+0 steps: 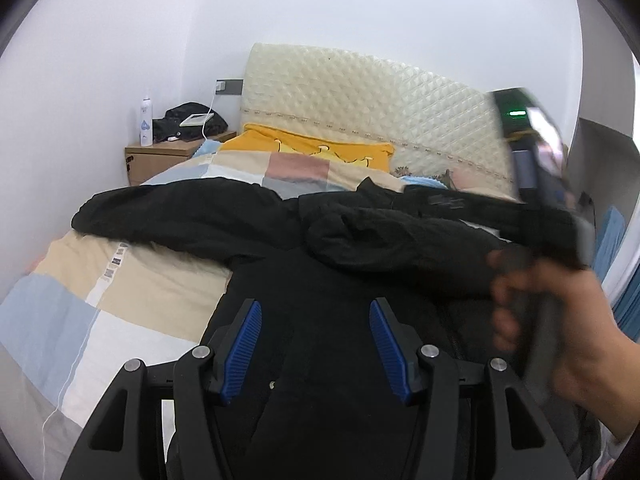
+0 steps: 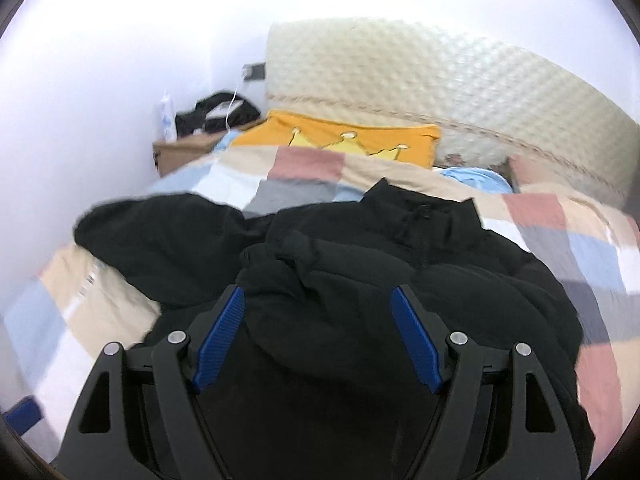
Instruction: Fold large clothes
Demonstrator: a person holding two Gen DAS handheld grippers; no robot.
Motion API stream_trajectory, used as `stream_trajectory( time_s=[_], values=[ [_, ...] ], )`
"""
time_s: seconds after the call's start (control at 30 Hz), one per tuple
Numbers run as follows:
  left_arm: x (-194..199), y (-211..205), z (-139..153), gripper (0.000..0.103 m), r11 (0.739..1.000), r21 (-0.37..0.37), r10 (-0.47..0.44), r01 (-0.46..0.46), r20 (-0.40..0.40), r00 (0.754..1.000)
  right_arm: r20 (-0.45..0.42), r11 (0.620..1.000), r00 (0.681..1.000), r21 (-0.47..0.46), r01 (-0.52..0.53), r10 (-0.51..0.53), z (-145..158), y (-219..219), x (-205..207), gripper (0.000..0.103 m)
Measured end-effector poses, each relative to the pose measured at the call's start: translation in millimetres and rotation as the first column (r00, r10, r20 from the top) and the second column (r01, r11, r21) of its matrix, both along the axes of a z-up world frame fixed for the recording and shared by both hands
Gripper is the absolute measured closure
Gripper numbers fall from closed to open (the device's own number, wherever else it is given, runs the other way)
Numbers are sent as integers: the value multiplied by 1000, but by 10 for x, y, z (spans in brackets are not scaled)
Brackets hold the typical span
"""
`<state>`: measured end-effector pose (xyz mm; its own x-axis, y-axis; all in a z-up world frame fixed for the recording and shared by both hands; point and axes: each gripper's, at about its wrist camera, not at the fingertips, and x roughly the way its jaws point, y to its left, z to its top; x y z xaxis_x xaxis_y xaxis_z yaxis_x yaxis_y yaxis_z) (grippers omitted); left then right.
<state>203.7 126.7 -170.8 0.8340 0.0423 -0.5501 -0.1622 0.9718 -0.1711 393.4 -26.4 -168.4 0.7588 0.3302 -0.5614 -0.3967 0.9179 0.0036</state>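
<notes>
Black fabric fills the left wrist view: the jacket (image 1: 320, 240) lies spread across the patchwork quilt (image 1: 132, 280), one sleeve (image 1: 168, 212) stretched left, the other folded over its chest. The left gripper (image 1: 316, 344) hangs above the hem with jaws parted, nothing between them. A blurred hand (image 1: 560, 332) carries the other tool across the right edge.

From the right wrist view, the right gripper (image 2: 320, 336) is released, jaws wide above the folded sleeve (image 2: 304, 264). One sleeve seems done; the next move likely calls for grasping the outstretched sleeve's cuff. The jacket's lower hem is hidden behind both tools, and motion blur softens the headboard (image 2: 440, 80).
</notes>
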Motion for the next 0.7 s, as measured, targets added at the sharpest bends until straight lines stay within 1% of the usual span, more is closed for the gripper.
stream_trajectory(
  time_s=[0.03,0.1,0.23,0.3,0.33,0.37,0.4,0.43,0.5,0.6,0.7],
  values=[
    [-29,-11,30,47,1000,3,3,-3,6,1000,4,1000,1000,24,9,-9,98,-105,-107,27],
    [-96,-42,104,47,1000,10,4,-4,21,1000,21,999,1000,39,17,-18,226,-211,-254,27],
    [-242,-121,257,47,1000,-7,-14,14,54,998,82,997,996,74,32,-38,525,-487,-675,26],
    [-349,-206,312,47,1000,7,-24,24,55,998,109,995,992,85,52,-61,630,-631,-872,26],
    [-417,-258,340,47,999,19,-32,31,69,997,120,994,990,94,57,-68,672,-706,-968,26],
    [-466,-298,362,47,999,37,-34,31,79,996,124,993,990,104,60,-73,701,-786,-1045,26],
    [-540,-373,382,47,997,70,-38,32,91,995,127,992,989,112,65,-79,731,-869,-1131,26],
    [-581,-420,388,47,996,83,-46,38,92,995,134,991,987,115,75,-90,757,-949,-1217,26],
    [-660,-492,394,47,995,73,-78,71,99,992,150,989,983,114,91,-108,792,-1079,-1357,26],
    [-719,-535,410,47,995,57,-91,85,113,989,172,984,974,128,126,-147,835,-1293,-1588,26],
    [-736,-593,411,47,993,68,-102,95,109,989,172,977,970,154,147,-173,842,-1470,-1786,26]
  ],
)
